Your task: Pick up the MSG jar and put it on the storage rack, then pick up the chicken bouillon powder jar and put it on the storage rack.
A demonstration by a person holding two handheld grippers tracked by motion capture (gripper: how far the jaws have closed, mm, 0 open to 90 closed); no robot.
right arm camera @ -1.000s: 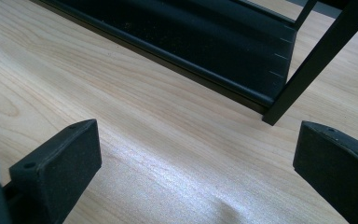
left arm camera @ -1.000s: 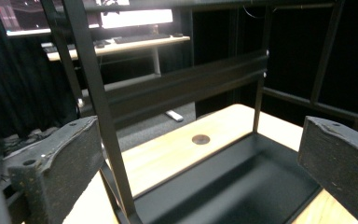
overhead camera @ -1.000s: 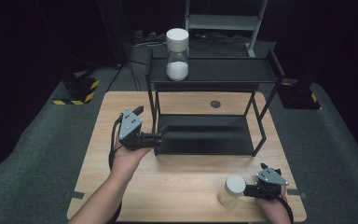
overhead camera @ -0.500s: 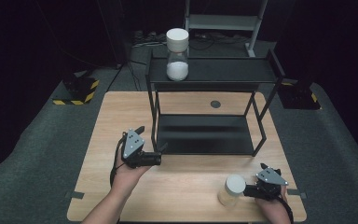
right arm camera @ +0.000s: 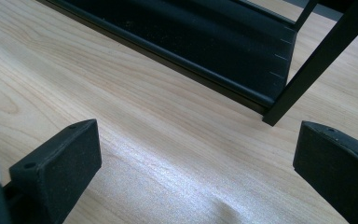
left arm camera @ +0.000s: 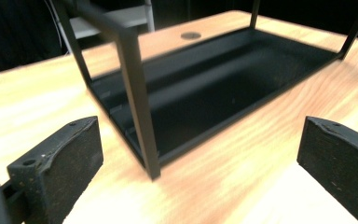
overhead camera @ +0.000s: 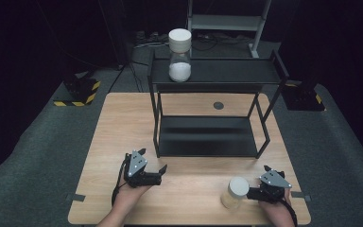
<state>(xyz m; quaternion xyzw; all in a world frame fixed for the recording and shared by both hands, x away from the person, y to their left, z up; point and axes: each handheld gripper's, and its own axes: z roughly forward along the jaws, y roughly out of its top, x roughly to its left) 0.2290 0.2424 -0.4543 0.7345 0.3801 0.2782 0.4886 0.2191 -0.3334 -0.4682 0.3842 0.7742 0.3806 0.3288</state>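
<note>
High view: the jar [overhead camera: 235,192] stands upright at the near right of the table [overhead camera: 123,123], just left of your right gripper [overhead camera: 255,193], whose jaws stand wide apart and empty. Your left gripper [overhead camera: 162,171], also spread and empty, sits well apart near the shelf [overhead camera: 208,142], so the right is nearer.
</note>
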